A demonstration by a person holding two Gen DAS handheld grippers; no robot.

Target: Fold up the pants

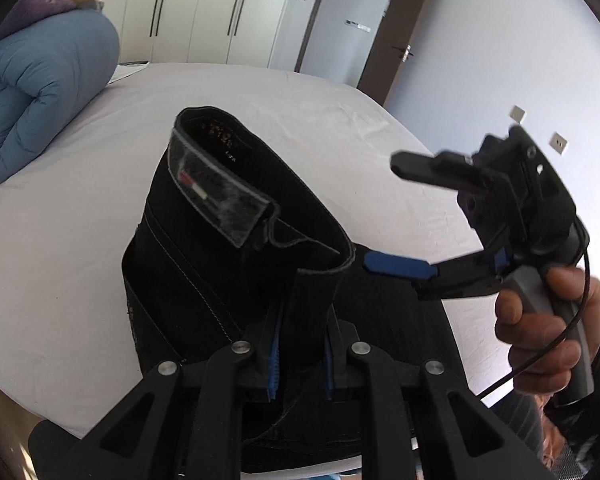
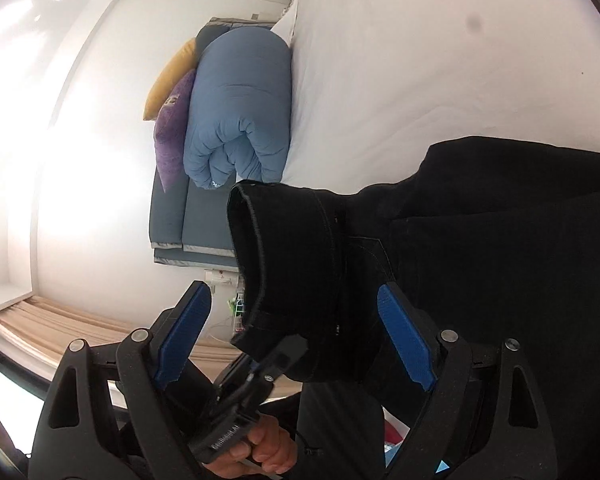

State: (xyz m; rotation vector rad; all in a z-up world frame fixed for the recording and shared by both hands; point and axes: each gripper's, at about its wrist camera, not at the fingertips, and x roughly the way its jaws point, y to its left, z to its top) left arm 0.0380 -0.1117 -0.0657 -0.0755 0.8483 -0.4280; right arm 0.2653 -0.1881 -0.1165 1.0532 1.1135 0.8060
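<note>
Black pants [image 1: 228, 248] lie on the white bed [image 1: 80, 208], their waistband lifted with a clear tag on it. My left gripper [image 1: 302, 344] is shut on the waistband's edge and holds it up. My right gripper [image 1: 380, 216] shows at the right in the left wrist view, open and just beside the waistband. In the right wrist view the right gripper [image 2: 296, 320] is open, its blue pads [image 2: 406, 336] either side of the raised waistband [image 2: 292, 264]. The left gripper [image 2: 284, 354] shows below, clamped on the cloth.
A rolled blue duvet [image 1: 36, 92] with purple and yellow pillows [image 2: 172, 92] lies at the bed's head. White wardrobes [image 1: 204, 8] and a door [image 1: 348, 20] stand beyond the bed. The bed's edge runs along the right.
</note>
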